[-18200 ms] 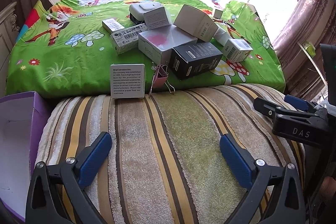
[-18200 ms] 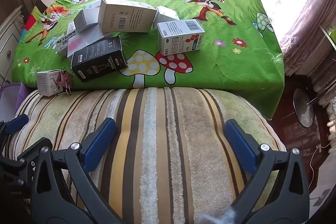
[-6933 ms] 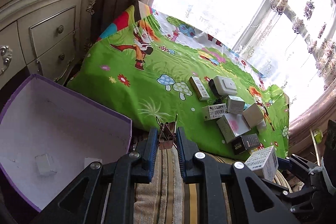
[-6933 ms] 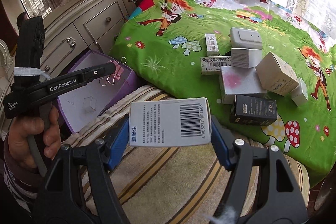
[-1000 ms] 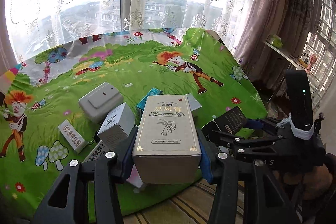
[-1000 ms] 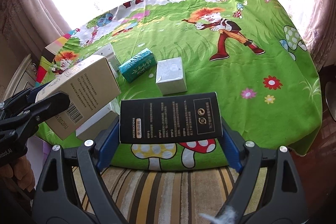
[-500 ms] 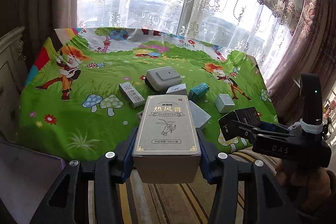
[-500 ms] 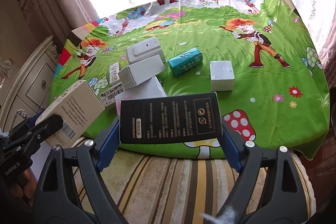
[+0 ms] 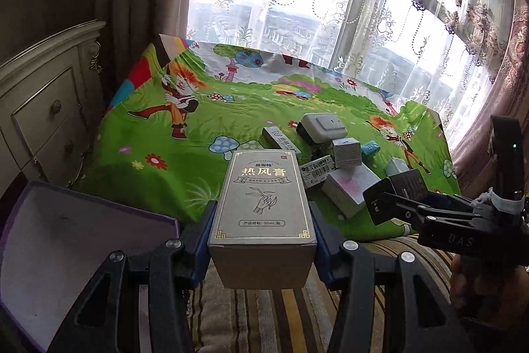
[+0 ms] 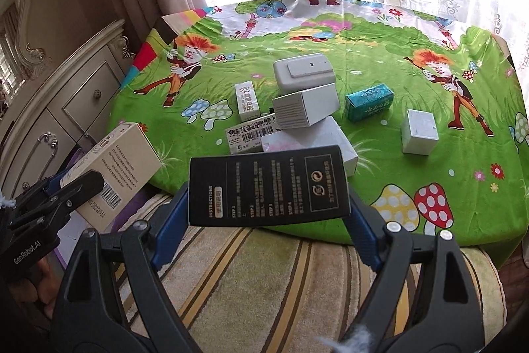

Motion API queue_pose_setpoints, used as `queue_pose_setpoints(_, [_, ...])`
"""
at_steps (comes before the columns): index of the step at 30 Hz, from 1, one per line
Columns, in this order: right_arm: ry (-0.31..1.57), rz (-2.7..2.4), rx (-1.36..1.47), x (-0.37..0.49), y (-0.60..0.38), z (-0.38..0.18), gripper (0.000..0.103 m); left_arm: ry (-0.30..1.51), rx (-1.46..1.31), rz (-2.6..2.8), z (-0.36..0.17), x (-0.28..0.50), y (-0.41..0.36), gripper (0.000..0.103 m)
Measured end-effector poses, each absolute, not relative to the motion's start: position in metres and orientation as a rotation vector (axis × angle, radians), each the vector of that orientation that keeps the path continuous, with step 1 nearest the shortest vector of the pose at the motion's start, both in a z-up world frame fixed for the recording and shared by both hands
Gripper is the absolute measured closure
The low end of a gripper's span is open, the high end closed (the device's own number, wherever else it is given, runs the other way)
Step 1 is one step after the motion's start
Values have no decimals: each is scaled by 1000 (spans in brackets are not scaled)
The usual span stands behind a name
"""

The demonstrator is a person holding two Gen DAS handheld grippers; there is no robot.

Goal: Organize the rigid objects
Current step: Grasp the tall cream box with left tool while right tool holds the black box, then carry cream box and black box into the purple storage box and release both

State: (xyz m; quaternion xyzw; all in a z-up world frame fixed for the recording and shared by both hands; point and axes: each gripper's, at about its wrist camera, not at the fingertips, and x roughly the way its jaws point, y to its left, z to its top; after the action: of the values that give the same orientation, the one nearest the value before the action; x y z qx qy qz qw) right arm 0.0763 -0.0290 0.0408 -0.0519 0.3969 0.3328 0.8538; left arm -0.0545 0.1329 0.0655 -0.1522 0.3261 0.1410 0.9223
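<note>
Purple bin [image 9: 82, 240] shows leftward only.

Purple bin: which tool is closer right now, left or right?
Left. The left tool, shut on the grey box, sits right beside the purple bin. The right tool, holding the black box, is on the far side of it, farther off.

We are seeing small boxes [image 10: 305, 113] sitting clustered mid-worktop [image 10: 429, 161], a striped cushion [image 10: 274, 280] lying near us, an open box [image 9: 66, 253] sitting near left, a dresser [image 9: 43, 108] standing far left.
</note>
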Motion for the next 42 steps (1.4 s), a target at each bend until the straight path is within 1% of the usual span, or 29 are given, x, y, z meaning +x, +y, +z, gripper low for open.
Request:
queue_pose_setpoints(11, [829,774,-203,53,18,42,16,638,-406,486,56,-103,190,51])
queue_pose_setpoints(21, [845,902,-269,27,68,41,16,664,-602,698,24,-149,247,51])
queue_pose_setpoints(25, [857,1000,-289,9,93,40,15,681,-651,771,12,-164,260,51])
queue_pose_setpoints(33, [843,1183,-414,-36,140,34,15,694,-682,869,2,-182,273,50])
queue_pose_setpoints(34, [844,1201,-436,-40,145,32,14,692,-687,876,2,-183,274,47])
queue_pose_setpoints(35, [847,1224,-458,-46,150,29,14,692,-693,888,1,-184,275,37])
queue_pose_setpoints(36, [854,1253,-479,-50,155,27,14,691,-700,902,0,-186,277,30])
queue_pose_setpoints(37, [861,1276,-495,-54,158,24,13,689,-707,910,0,-187,278,20])
queue_pose_setpoints(42, [894,1330,-546,-65,162,14,9,692,-711,897,2,-186,277,20])
